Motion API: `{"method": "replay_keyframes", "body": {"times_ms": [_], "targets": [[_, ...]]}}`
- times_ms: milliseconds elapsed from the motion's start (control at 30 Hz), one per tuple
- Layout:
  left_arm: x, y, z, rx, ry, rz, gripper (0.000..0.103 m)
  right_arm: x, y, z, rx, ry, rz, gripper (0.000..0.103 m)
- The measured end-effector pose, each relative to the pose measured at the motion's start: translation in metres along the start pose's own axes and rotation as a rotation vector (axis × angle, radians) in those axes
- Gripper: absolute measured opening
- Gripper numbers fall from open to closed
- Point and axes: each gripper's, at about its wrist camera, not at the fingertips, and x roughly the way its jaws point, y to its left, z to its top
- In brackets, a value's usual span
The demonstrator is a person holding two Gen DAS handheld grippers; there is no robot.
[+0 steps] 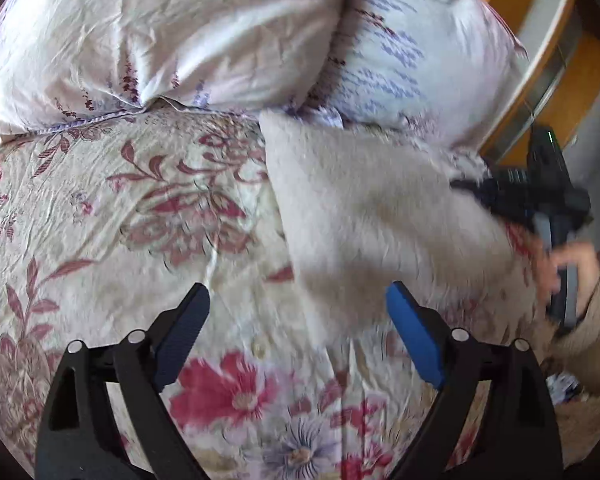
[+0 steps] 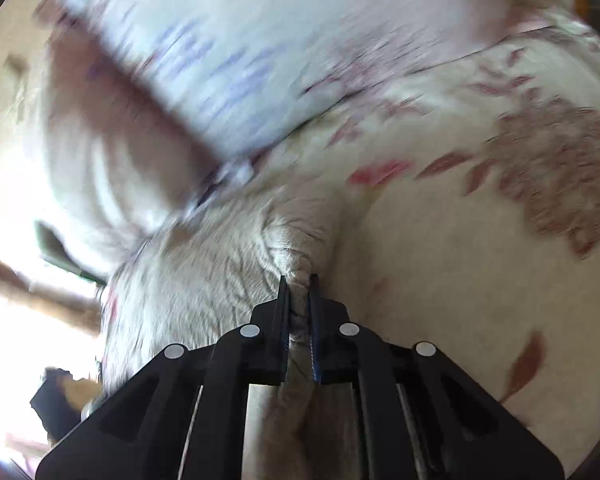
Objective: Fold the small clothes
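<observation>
— Beige and fuzzy, that small garment (image 1: 372, 216) lay on the flowered bedspread (image 1: 148, 208), right of centre in the left wrist view, its top edge touching the pillows (image 1: 188, 32) in the upper part of the frame.

— And the tongs?

— The right tongs (image 2: 299, 280) were clamped on a bunched edge of the garment (image 2: 228, 272); in the right wrist view the cloth was pinched between the closed fingers and puckered into wrinkles just beyond the tips. The left tongs (image 1: 298, 296) hung spread wide above the bedspread, holding nothing, with the blue finger (image 1: 414, 336) just beside the garment's lower edge.

— What could have gone wrong from there?

— Only one side was gripped. A pull by the right tongs alone would likely have dragged the whole piece across the bedspread or twisted it instead of making a clean crease. The grip also looked narrow and gathered, so the soft pile might have slipped out. Both views were smeared by motion, which suggests a fast move; that would make the fold land crooked.

— Which way did it point?

— In the left wrist view its long axis seemed to run from the upper centre, at the pillows, down towards the lower right, where the hand (image 1: 568, 268) held the right tool. Which end was the neck or hem, I could not tell.
</observation>
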Motion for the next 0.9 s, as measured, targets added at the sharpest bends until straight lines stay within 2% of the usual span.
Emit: {"method": "replay_keyframes", "body": {"times_ms": [67,133,200,233,267,333,400,467,500,533,567,633,667,700,767,800,900], "targets": [[0.007,-0.009,-0.011,0.036,0.019,0.022,0.091,0.005,-0.011,0.006,0.053,0.013,-0.055,0.009],[0.013,-0.015,-0.019,0.052,0.030,0.047,0.092,0.003,-0.006,0.002,0.016,0.031,-0.101,0.014],[0.016,-0.015,-0.025,0.049,0.036,0.062,0.095,-0.014,0.007,-0.005,-0.008,-0.023,-0.123,0.036],[0.016,-0.015,-0.026,0.045,0.036,0.062,0.096,-0.028,0.013,-0.010,-0.019,-0.066,-0.082,0.044],[0.016,-0.014,-0.028,0.042,0.035,0.065,0.097,-0.042,0.017,-0.017,-0.031,-0.103,-0.001,0.057],[0.017,-0.014,-0.030,0.043,0.031,0.093,0.099,-0.061,0.024,-0.032,-0.068,-0.126,0.115,0.060],[0.017,-0.014,-0.031,0.045,0.027,0.109,0.100,-0.060,0.034,-0.048,-0.109,-0.087,0.186,0.060],[0.021,-0.015,-0.031,0.037,0.034,0.103,0.101,-0.040,0.035,-0.064,-0.110,-0.002,0.234,0.060],[0.023,-0.016,-0.031,0.037,0.039,0.099,0.101,-0.033,0.033,-0.066,-0.100,0.024,0.196,0.059],[0.025,-0.018,-0.032,0.039,0.044,0.098,0.101,-0.017,0.025,-0.068,-0.071,0.061,0.090,0.052],[0.029,-0.020,-0.033,0.041,0.052,0.102,0.101,-0.014,0.016,-0.069,-0.032,0.070,0.070,0.036],[0.034,-0.023,-0.034,0.040,0.062,0.113,0.101,-0.026,0.012,-0.070,0.024,0.012,0.094,0.035],[0.035,-0.025,-0.034,0.040,0.063,0.126,0.101,-0.035,0.016,-0.072,-0.008,-0.020,0.057,0.043],[0.036,-0.026,-0.034,0.040,0.059,0.134,0.101,-0.051,0.028,-0.078,-0.089,-0.077,-0.021,0.068],[0.039,-0.028,-0.033,0.036,0.057,0.135,0.101,-0.066,0.038,-0.092,-0.184,-0.177,-0.174,0.102],[0.040,-0.029,-0.033,0.038,0.056,0.142,0.101,-0.075,0.046,-0.106,-0.240,-0.234,-0.283,0.102],[0.044,-0.033,-0.033,0.053,0.059,0.178,0.101,-0.060,0.041,-0.131,-0.292,-0.186,-0.342,0.102]]}}
